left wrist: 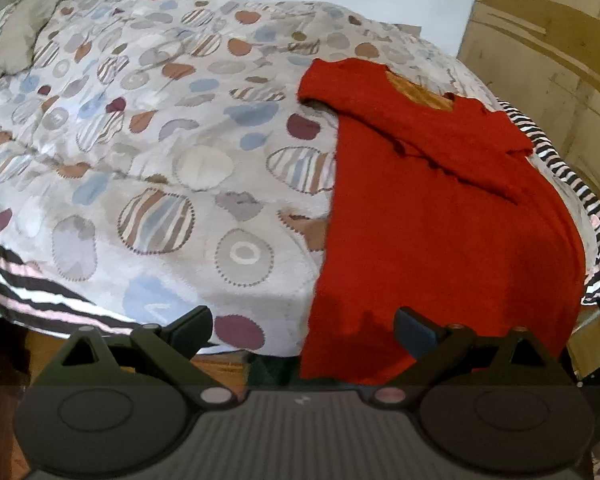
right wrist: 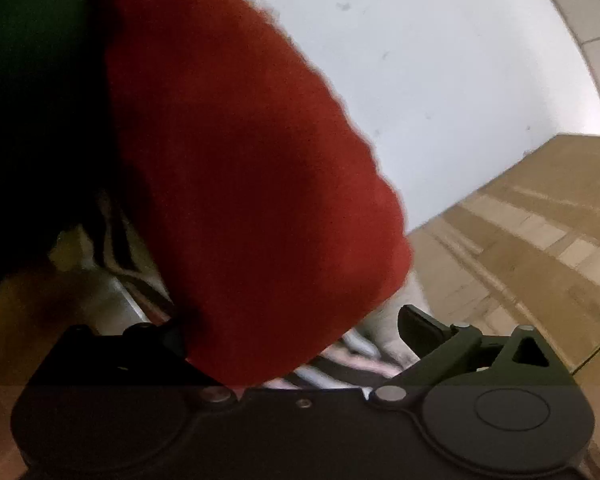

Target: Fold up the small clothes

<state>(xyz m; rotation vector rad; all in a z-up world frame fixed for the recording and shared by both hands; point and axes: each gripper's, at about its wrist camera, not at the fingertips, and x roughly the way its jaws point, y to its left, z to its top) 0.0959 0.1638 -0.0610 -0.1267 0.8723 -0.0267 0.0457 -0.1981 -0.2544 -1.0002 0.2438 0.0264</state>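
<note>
Bed: patterned duvet (left wrist: 148, 152).
Red top (left wrist: 440, 216): hem between my left gripper (left wrist: 303, 330), released.
Right gripper (right wrist: 292, 336): parted, red cloth draped across.

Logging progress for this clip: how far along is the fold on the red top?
Done: the red top lies on the patterned duvet, with one sleeve folded across its chest. In hand: nothing gripped. The left gripper is open over the hem; the right gripper is open with red fabric across its view. Left: the body is full length, hem hanging over the bed edge, so the lengthwise folds remain.
</note>
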